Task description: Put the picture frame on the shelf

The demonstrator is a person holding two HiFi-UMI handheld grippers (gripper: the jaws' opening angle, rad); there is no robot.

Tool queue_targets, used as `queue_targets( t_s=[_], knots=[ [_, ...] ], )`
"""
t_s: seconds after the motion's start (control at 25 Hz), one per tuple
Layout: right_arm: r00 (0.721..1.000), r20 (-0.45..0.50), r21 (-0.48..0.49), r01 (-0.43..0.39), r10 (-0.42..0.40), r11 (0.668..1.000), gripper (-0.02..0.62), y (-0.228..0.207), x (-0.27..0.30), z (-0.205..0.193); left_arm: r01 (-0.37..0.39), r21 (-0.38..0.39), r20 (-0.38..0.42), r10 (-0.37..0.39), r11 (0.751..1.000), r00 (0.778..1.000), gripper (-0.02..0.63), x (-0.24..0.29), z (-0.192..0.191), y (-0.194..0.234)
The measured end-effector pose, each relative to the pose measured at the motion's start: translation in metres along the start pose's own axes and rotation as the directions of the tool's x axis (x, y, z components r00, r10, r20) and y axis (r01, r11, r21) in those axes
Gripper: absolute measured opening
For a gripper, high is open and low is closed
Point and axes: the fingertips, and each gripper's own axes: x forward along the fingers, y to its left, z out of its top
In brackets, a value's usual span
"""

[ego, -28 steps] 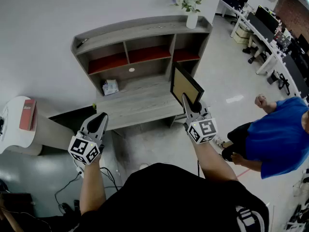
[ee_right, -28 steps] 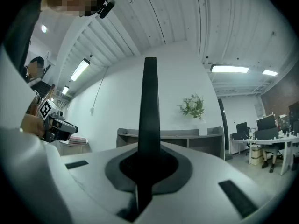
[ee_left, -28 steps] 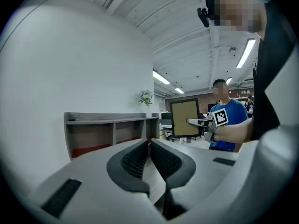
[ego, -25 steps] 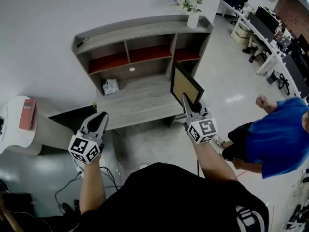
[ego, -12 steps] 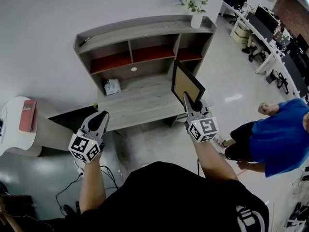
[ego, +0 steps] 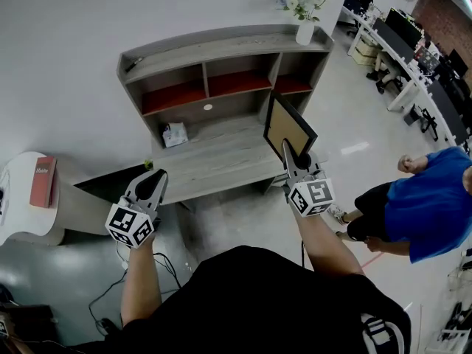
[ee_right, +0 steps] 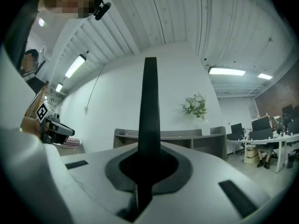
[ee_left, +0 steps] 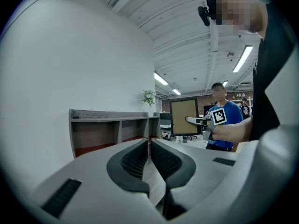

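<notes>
Right claw [ego: 287,151] grips flat, black-edged picture frame [ego: 288,128] near grey woodgrain shelf [ego: 221,46].

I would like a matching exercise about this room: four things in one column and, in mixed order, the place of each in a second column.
Things:
1. black picture frame with tan backing
2. white vase of flowers
3. red book
4. small white box

Places:
A. on the white round table
B. on top of the grey wooden shelf unit, at its right end in the head view
C. held upright in the right gripper
D. on the shelf unit's wide lower board

Pairs: 1-C, 2-B, 3-A, 4-D
</notes>
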Motion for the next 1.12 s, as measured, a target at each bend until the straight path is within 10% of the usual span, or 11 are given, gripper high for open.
queue_targets(
  t_s=[1.12],
  knots=[
    [0.999,-0.024,-0.016,0.046,-0.046,0.999,0.023,0.036,0.021,-0.009,0.047,-0.019,-0.013,-0.047,0.999,0.999,0.038,-0.016,-0.021,0.039]
  ],
)
